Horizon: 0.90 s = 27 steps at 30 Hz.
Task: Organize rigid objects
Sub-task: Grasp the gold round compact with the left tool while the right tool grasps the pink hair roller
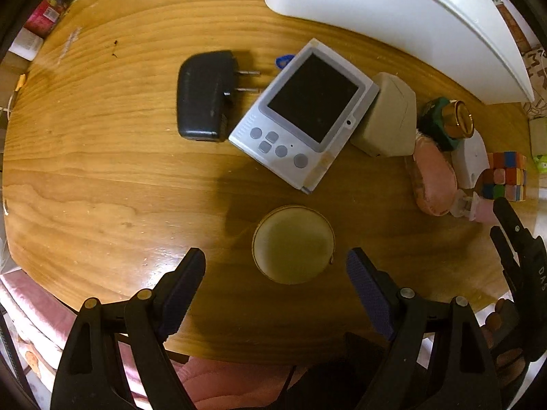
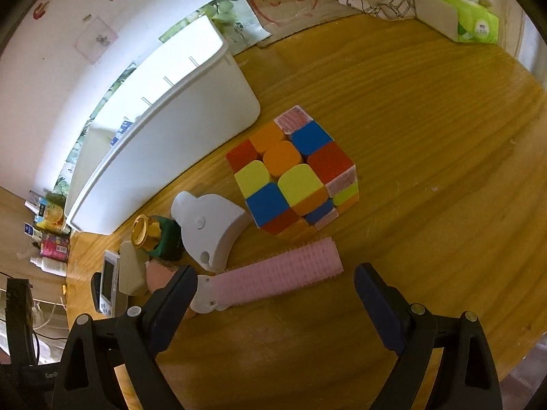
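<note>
My left gripper (image 1: 275, 266) hangs spread wide over the desk (image 1: 102, 188), pointing down, with a round cream disc (image 1: 293, 244) lying flat between its fingers, untouched by either pad. Beyond it the grey handheld device (image 1: 304, 116) lies screen up, its long axis on a diagonal, buttons toward me and the top end toward the white bin (image 1: 393, 17). Left of it the black plug adapter (image 1: 205, 95) lies flat, its two prongs pointing right at the device. A beige block (image 1: 389, 116) touches the device's far right corner.

My right gripper (image 2: 275, 285) is spread too and pinches nothing. Just ahead of it the pink hair roller (image 2: 280, 278) lies on its side, long axis running left to right and tilted slightly up at the right. Behind the roller sits the colour cube (image 2: 294, 174), one corner toward me, and beside it a white curved plastic piece (image 2: 212, 225) and a green-and-gold bottle (image 2: 154, 235).

The desk is varnished wood with a clear grain. A green tissue box (image 2: 475, 24) stands at its far edge, and papers hang on the pale wall (image 2: 51, 68).
</note>
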{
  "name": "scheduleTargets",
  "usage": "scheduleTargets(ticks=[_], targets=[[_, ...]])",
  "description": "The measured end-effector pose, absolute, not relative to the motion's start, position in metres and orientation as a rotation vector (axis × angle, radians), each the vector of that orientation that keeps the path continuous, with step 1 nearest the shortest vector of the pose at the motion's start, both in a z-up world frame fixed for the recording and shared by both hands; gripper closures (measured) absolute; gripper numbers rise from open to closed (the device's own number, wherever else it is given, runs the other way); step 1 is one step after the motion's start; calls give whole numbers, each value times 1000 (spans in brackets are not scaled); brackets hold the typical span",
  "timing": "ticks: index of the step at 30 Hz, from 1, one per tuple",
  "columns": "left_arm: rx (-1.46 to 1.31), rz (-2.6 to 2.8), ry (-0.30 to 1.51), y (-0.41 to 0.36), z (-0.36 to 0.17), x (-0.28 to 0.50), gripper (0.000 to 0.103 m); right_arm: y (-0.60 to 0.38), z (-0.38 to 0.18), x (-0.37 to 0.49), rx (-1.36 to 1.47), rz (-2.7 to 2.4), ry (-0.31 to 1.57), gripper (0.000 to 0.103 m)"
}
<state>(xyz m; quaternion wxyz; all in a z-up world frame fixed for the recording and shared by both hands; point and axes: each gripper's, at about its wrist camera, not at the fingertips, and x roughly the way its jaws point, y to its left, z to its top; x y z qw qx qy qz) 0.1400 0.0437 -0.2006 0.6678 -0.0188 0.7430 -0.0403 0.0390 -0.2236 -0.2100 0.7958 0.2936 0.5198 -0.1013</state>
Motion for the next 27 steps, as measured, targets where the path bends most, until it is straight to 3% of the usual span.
scheduleTargets(ticks=[6,12,24,27], targets=[[-57,-91,1717,46,-210,144,25,-226,-218,43,665,-230,1149,9],[-77,-101,1736,49,-215,144,32,-224,-215,46,654,-252,1151,17],[-150,-168,1763,39,-224,150,49,-219,-216,53,634,-265,1154,41],[-148,-166,1761,39,-228,153,49,-222,-216,51,650,-255,1154,48]])
